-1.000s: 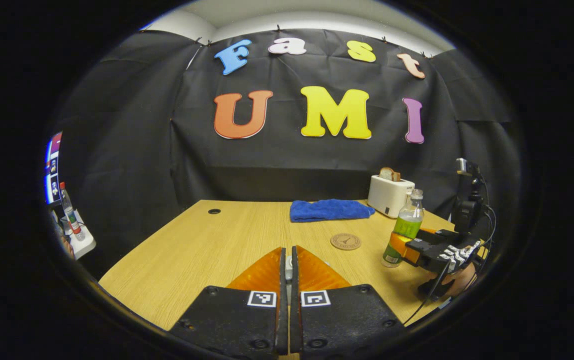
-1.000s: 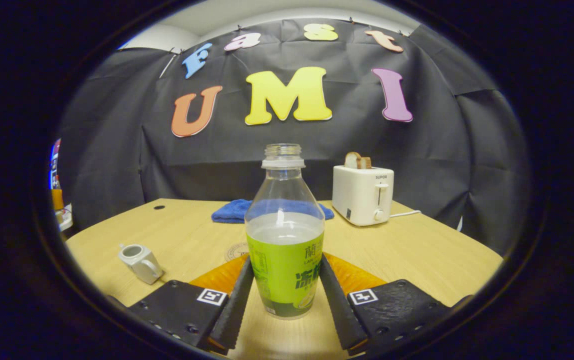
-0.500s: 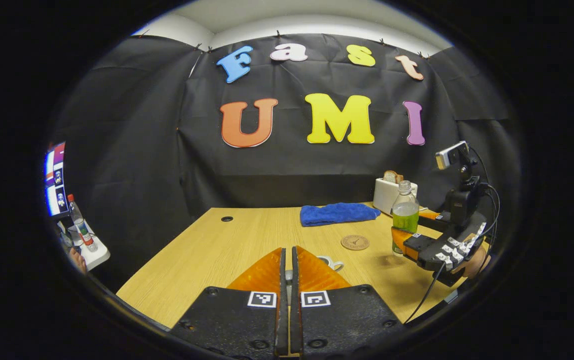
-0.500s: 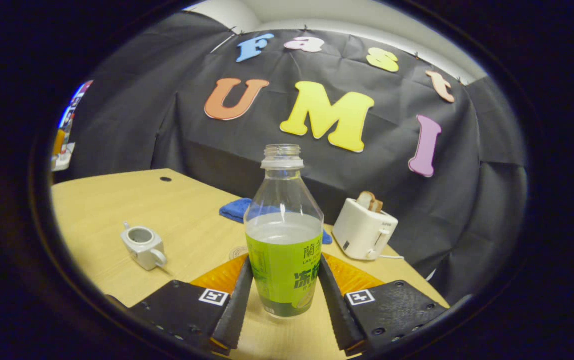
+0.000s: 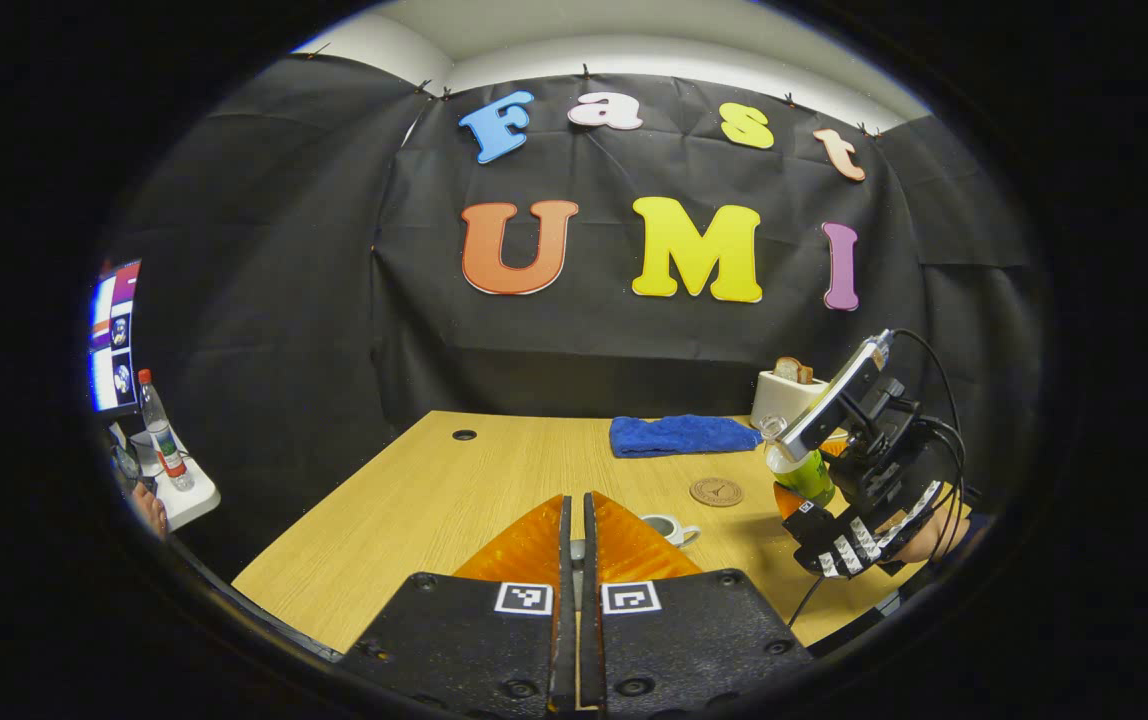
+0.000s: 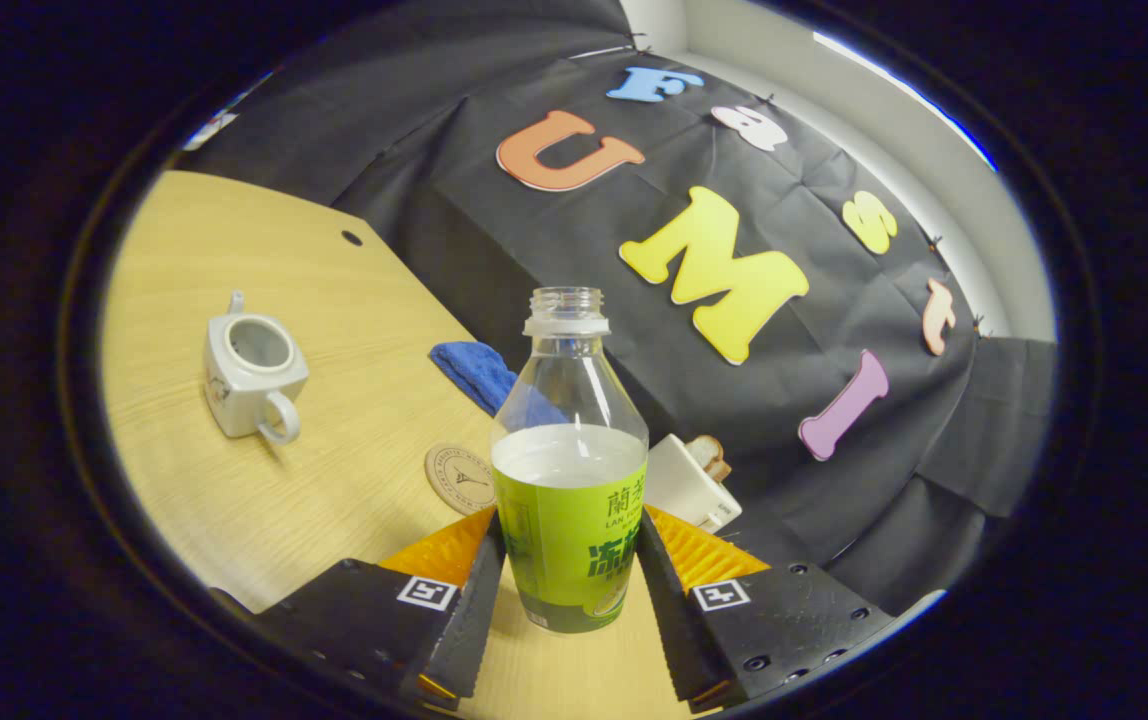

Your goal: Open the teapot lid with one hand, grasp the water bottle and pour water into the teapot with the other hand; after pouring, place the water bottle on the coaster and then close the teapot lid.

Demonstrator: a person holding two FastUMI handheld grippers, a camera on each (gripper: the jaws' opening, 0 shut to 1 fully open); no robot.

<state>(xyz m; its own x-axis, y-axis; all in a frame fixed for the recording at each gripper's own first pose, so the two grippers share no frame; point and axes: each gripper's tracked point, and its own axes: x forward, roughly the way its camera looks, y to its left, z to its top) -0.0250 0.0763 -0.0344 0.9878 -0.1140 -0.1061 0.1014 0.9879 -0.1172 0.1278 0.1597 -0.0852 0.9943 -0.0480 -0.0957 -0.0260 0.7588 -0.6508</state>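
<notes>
Pouring step starting: right gripper (image 6: 566, 560) is clamping the bottle (image 6: 569, 500), tipping it toward the open teapot (image 6: 249, 365) at ten o'clock. Left gripper (image 5: 577, 560) is pinching together, on the lid I'd guess. Next: mouth over opening. Coaster (image 6: 461, 478) is waiting nearby.

Blue cloth (image 5: 684, 436) lying crumpled near the worktop's (image 5: 434, 510) far edge. White toaster (image 5: 784, 395) at the far right corner, just beside the cloth, bread (image 5: 786, 370) poking from its slot. Small round hole (image 5: 464, 435) near the far left corner. Off the left edge, lit screen (image 5: 104, 335) and red-capped bottle (image 5: 159, 425) on a small white stand.
</notes>
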